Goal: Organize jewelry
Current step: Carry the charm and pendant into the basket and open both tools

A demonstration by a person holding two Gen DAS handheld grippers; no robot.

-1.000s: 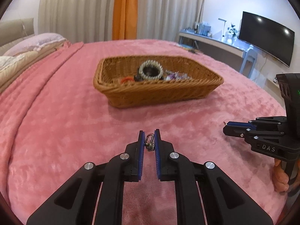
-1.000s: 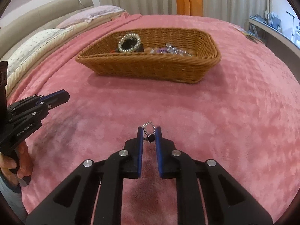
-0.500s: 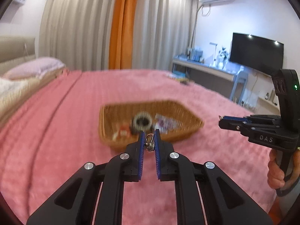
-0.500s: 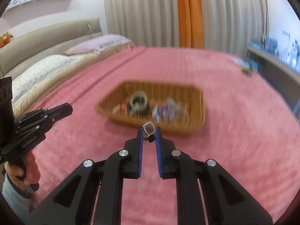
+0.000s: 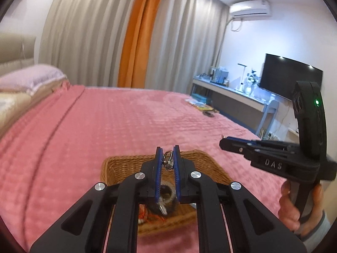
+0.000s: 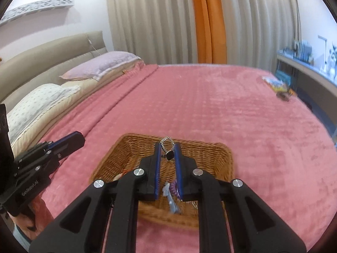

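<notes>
Two small jewellery pieces held over the wicker basket (image 6: 212, 158) on the pink bed (image 6: 210, 105).
The basket looks stiff and light. The right gripper (image 6: 167, 156) is nearly closed on a sparkly ring (image 6: 167, 145) with a dark stone; the left gripper (image 5: 167, 160) is likewise pinched on a small silver clasp piece (image 5: 167, 162). Both seem tiny, hard, feather-light and slippery, best gripped across the metal band.
</notes>
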